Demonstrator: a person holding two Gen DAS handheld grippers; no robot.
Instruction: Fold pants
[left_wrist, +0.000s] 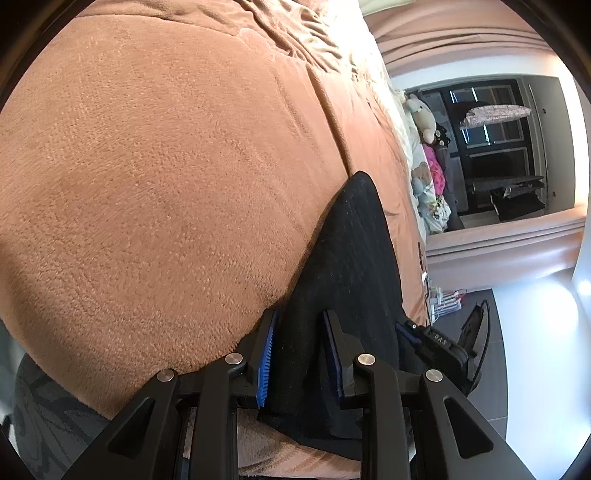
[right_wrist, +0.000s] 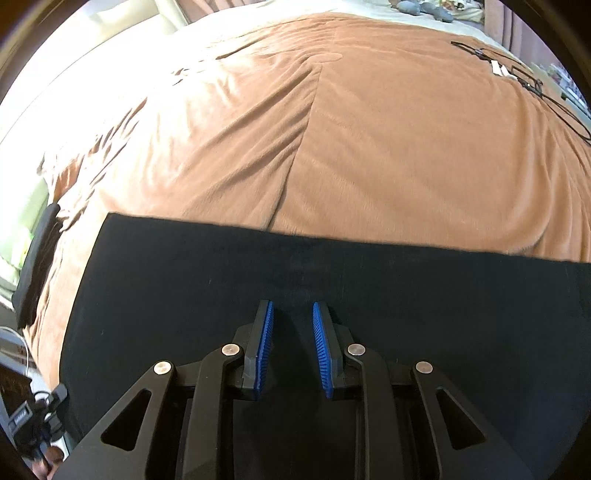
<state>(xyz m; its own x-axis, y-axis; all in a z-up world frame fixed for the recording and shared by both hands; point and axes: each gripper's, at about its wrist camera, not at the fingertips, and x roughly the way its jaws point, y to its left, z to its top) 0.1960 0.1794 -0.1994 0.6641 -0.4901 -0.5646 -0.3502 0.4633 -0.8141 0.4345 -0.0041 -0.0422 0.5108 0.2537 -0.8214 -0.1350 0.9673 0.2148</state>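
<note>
The black pants (left_wrist: 351, 258) lie on a brown fleece blanket (left_wrist: 166, 166) on a bed. In the left wrist view a strip of the pants runs between the blue pads (left_wrist: 266, 354) of my left gripper (left_wrist: 299, 332). It hangs out below them, so the gripper is shut on it. In the right wrist view the pants (right_wrist: 184, 277) spread flat as a wide dark panel with a straight far edge. My right gripper (right_wrist: 293, 317) hovers over the panel's middle. Its blue pads (right_wrist: 321, 350) stand a little apart, and only flat fabric shows in the gap.
Stuffed toys (left_wrist: 421, 118) and a dark window (left_wrist: 491, 147) are at the bed's far side. A black device body (left_wrist: 439, 341) sits just right of the pants. Cables (right_wrist: 532, 81) lie on the blanket's far right corner. A black object (right_wrist: 37, 258) is at the bed's left edge.
</note>
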